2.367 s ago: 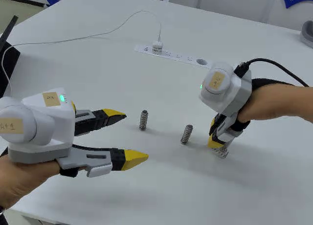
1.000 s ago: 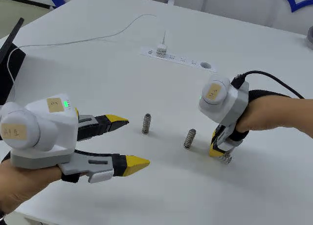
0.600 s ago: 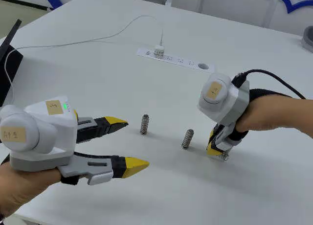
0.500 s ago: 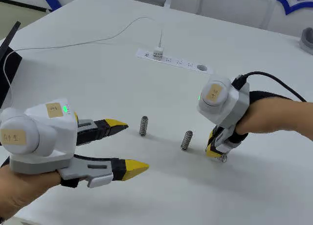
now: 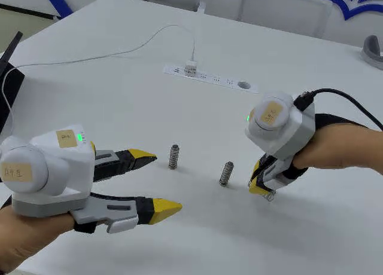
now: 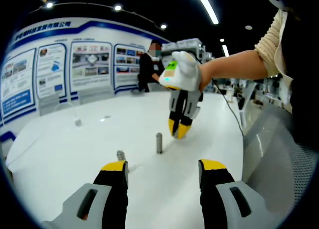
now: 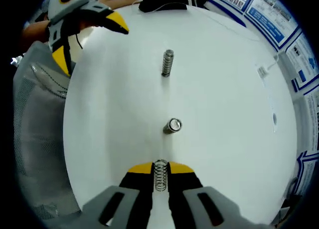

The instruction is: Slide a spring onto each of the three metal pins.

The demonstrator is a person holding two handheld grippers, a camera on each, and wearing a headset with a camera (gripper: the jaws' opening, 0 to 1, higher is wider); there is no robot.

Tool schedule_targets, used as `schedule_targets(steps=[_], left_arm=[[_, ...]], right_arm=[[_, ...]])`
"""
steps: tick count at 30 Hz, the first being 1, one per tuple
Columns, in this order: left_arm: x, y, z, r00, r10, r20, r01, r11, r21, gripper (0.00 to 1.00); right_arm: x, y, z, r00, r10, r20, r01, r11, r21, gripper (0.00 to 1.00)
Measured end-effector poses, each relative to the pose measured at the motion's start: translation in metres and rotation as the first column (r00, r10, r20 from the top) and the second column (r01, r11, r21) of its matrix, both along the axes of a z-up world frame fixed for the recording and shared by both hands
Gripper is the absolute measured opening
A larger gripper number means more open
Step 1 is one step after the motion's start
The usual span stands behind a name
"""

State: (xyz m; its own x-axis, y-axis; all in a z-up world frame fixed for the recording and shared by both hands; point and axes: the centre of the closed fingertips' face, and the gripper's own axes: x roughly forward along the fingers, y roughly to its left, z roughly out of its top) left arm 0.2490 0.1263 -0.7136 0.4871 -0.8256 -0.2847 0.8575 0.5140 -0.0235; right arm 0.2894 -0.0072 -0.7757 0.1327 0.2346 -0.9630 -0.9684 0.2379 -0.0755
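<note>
Two upright metal pins stand on the white table, each with a spring around it: the left pin (image 5: pixel 173 156) (image 6: pixel 120 155) (image 7: pixel 168 62) and the middle pin (image 5: pixel 226 173) (image 6: pixel 159 143) (image 7: pixel 173 126). My right gripper (image 5: pixel 261 188) (image 7: pixel 159 170) points down just right of the middle pin, shut on a small spring (image 5: pixel 270 195) (image 7: pixel 159 175) at its yellow tips. What lies under that spring is hidden. My left gripper (image 5: pixel 157 182) (image 6: pixel 164 167) hovers open at the lower left, holding nothing and pointing toward the pins.
A white power strip (image 5: pixel 206 76) with a plugged-in cable (image 5: pixel 137 45) lies at the back of the table. A dark object (image 5: pixel 6 78) sits at the left edge, a grey item (image 5: pixel 372 51) at the far right. A person (image 6: pixel 149 64) stands far behind.
The head camera has shifted a little. My right gripper stays shut on the spring beside the middle pin; the left gripper holds its place, open.
</note>
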Motion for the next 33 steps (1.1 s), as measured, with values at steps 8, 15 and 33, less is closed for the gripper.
schedule_targets(steps=[8,15,33], left_arm=[[-0.002,-0.006,-0.001,1.000,-0.014,-0.001,0.014,1.000,-0.005,0.58],[-0.002,-0.009,0.000,1.000,-0.025,-0.002,0.025,1.000,-0.007,0.56],[0.005,-0.010,0.012,1.000,-0.003,0.006,0.003,0.999,-0.035,0.50]], right_arm=[[-0.007,0.017,0.023,1.000,-0.011,0.026,0.009,0.995,0.097,0.11],[-0.010,0.035,0.040,0.999,-0.010,0.043,0.002,0.985,0.173,0.11],[-0.016,0.099,0.090,0.997,-0.014,0.077,-0.022,0.898,0.439,0.11]])
